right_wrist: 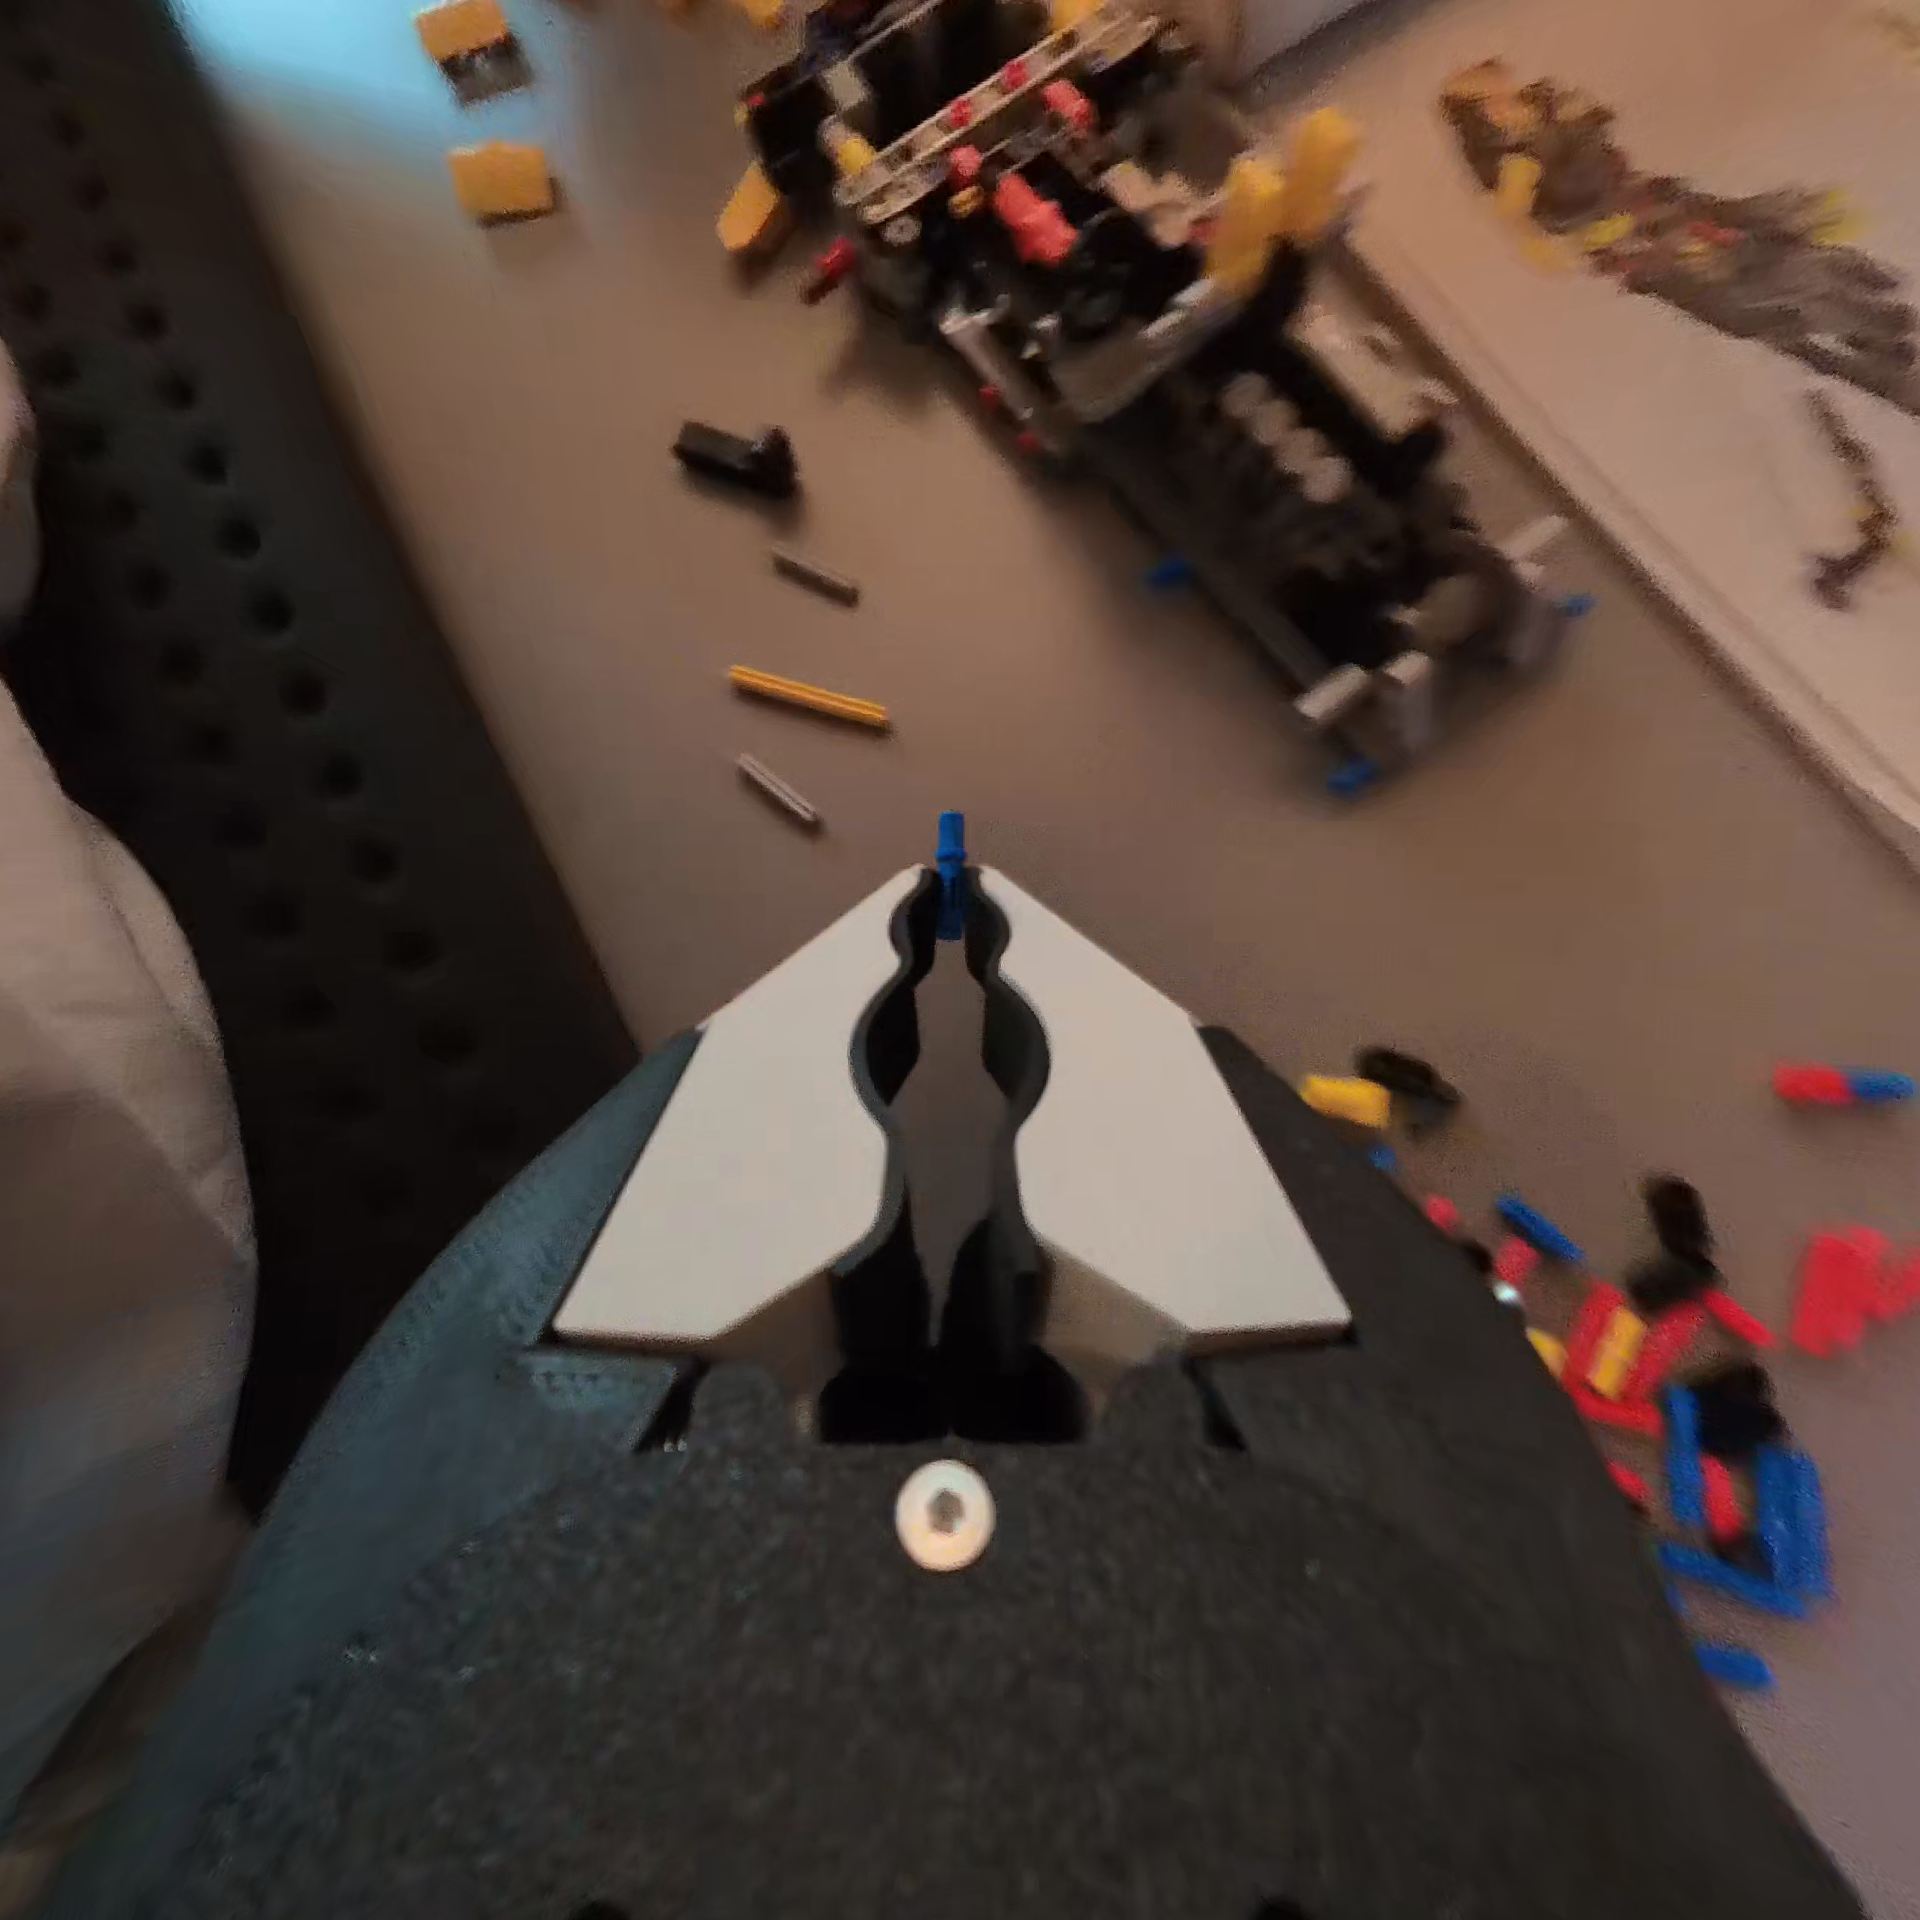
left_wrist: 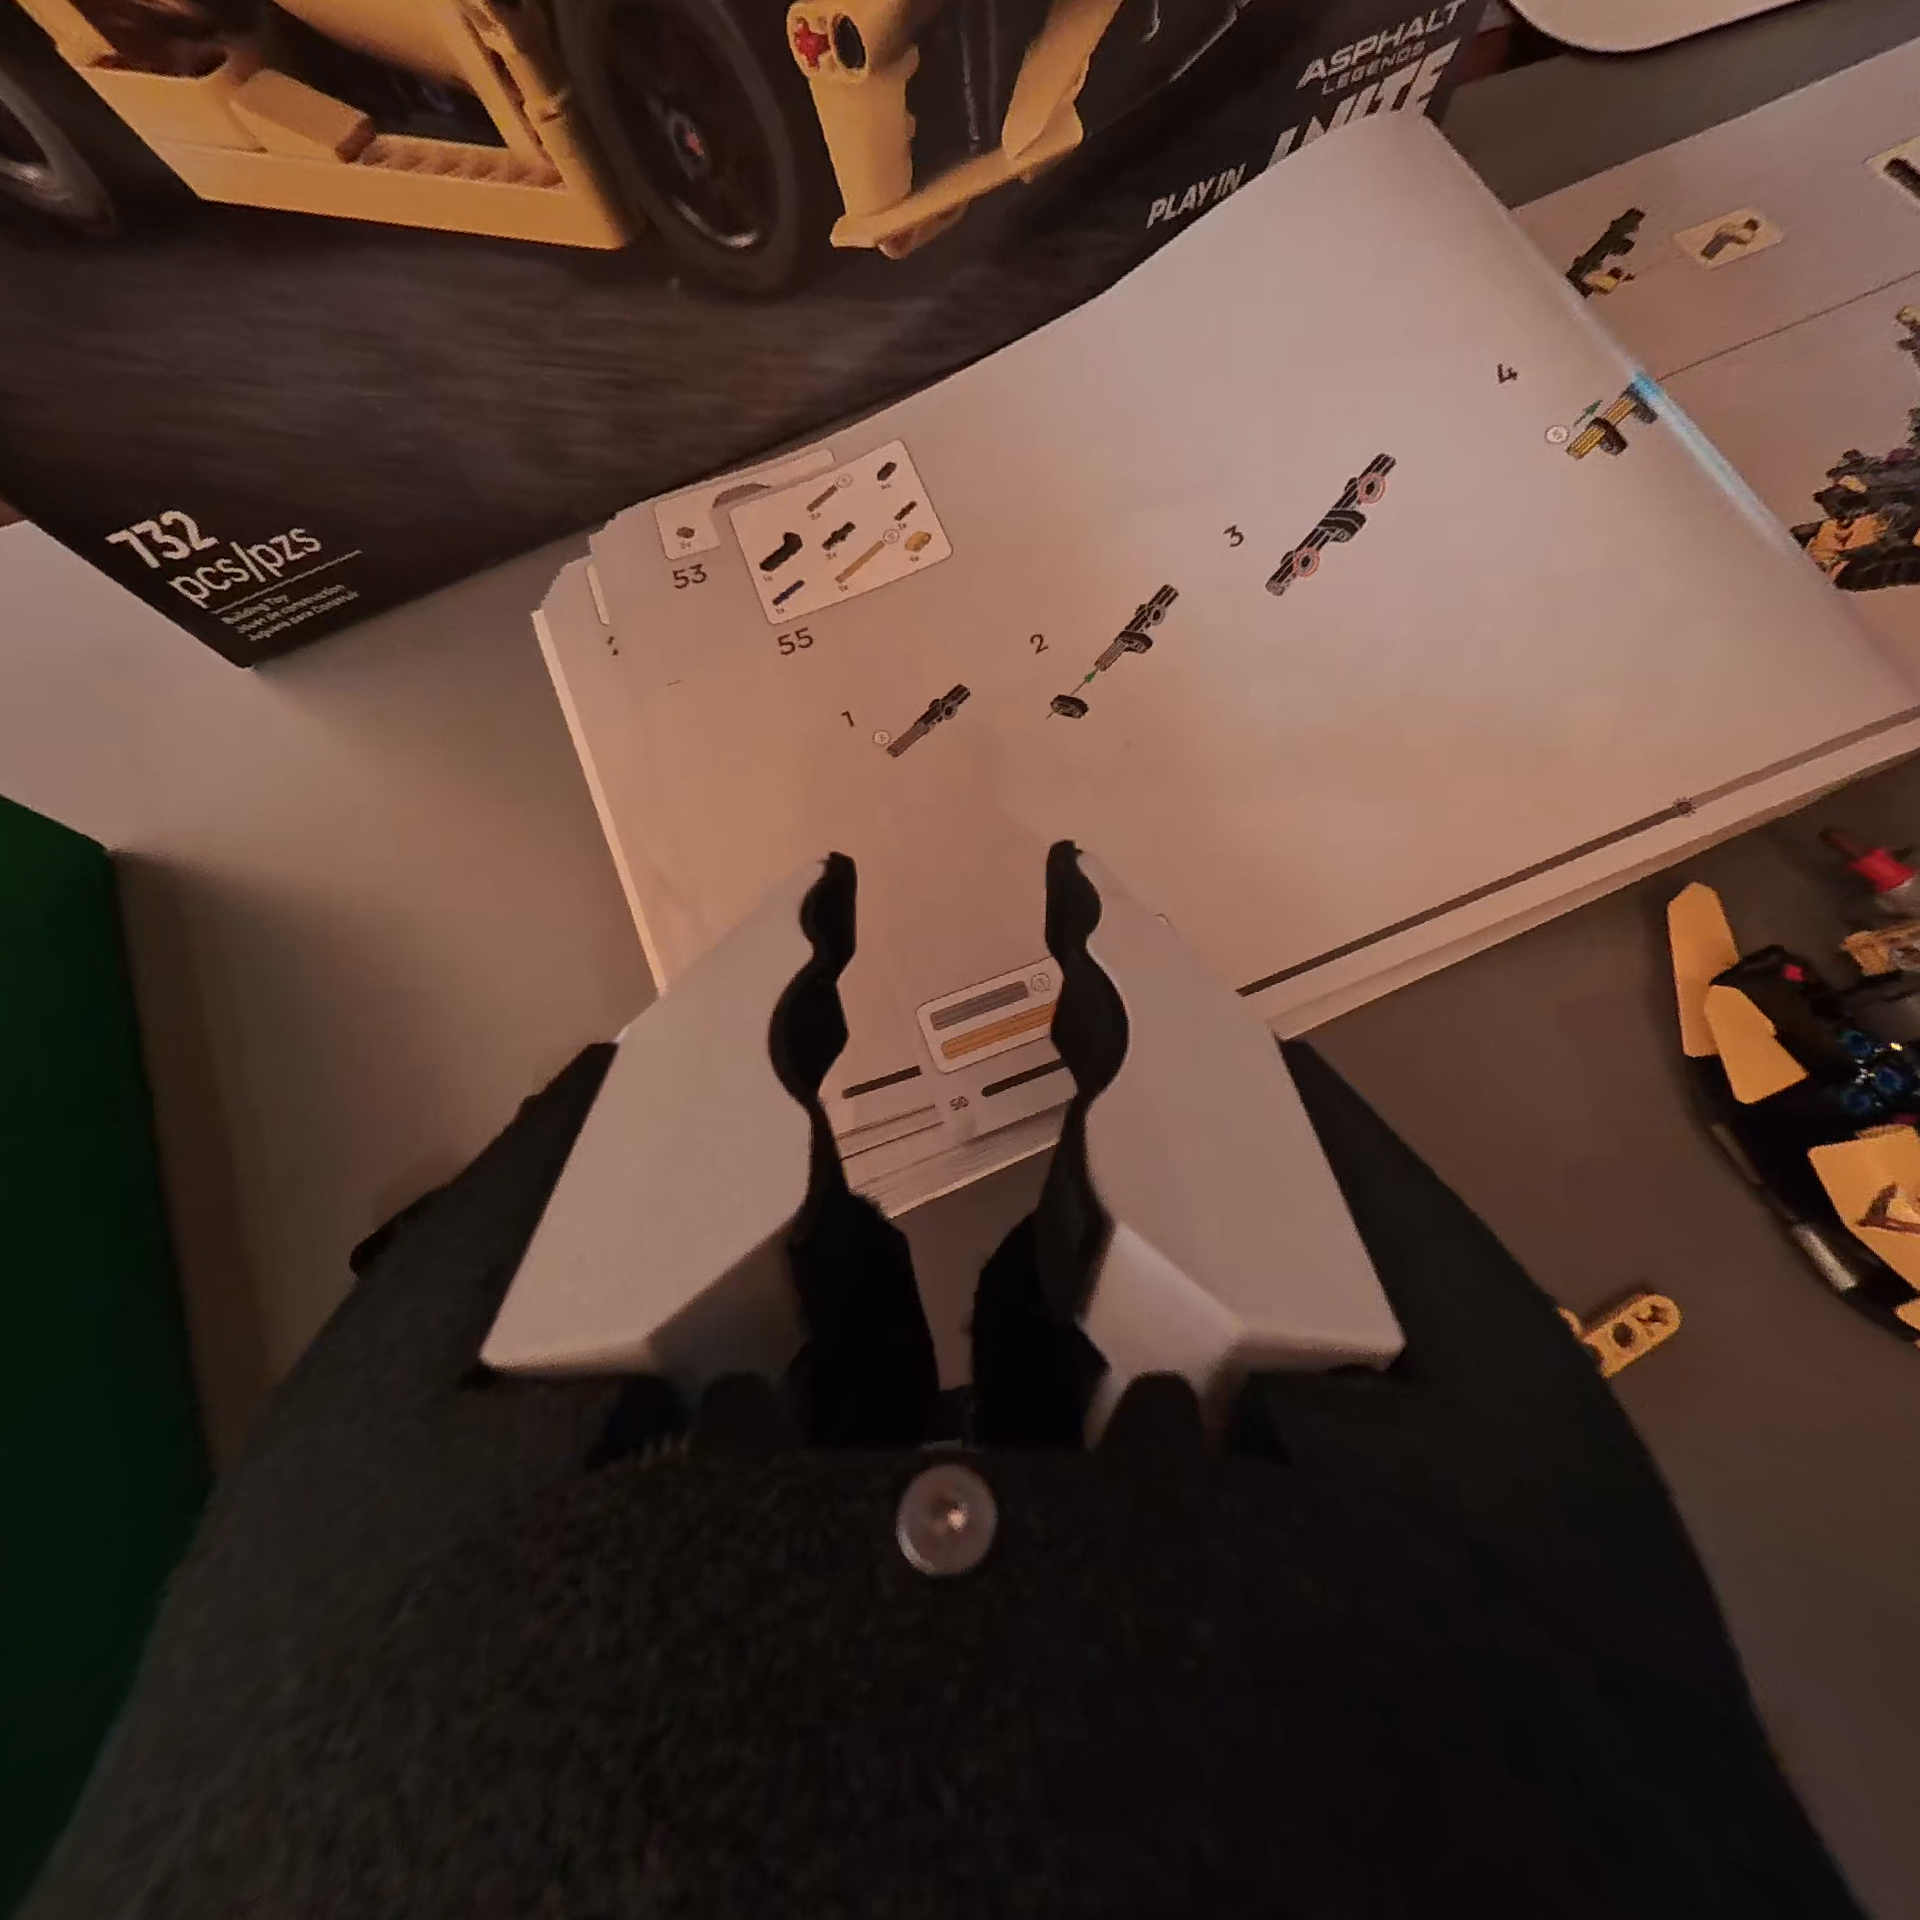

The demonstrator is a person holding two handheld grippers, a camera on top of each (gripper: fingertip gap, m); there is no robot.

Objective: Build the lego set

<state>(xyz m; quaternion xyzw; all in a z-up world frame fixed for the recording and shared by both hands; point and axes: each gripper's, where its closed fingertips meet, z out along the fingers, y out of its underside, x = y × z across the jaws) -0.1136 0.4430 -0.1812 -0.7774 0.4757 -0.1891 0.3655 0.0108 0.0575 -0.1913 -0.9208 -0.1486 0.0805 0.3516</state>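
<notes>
My left gripper (left_wrist: 951, 868) is open and empty, held over the open instruction booklet (left_wrist: 1195, 644), which lies on the grey table. My right gripper (right_wrist: 951, 883) is shut on a small blue pin (right_wrist: 951, 847) that sticks out past its tips, above the table. The partly built black, yellow and red car chassis (right_wrist: 1174, 343) stands ahead and to the right of it. A yellow axle (right_wrist: 808, 698), two grey axles (right_wrist: 777, 792) (right_wrist: 816, 579) and a black piece (right_wrist: 736, 455) lie just ahead of the right gripper. Part of the build also shows in the left wrist view (left_wrist: 1808, 1081).
The set's dark box (left_wrist: 520, 343) lies behind the booklet. A green object (left_wrist: 62, 1195) is at the left edge. A pile of red, blue and yellow loose pieces (right_wrist: 1704, 1371) lies right of my right gripper. A black perforated strip (right_wrist: 208, 623) runs along the table's left side. A small yellow connector (left_wrist: 1626, 1335) lies near the build. Measured from the fingertips, the yellow axle (right_wrist: 808, 698) is 7 cm or so from the right gripper and 35 cm from the left.
</notes>
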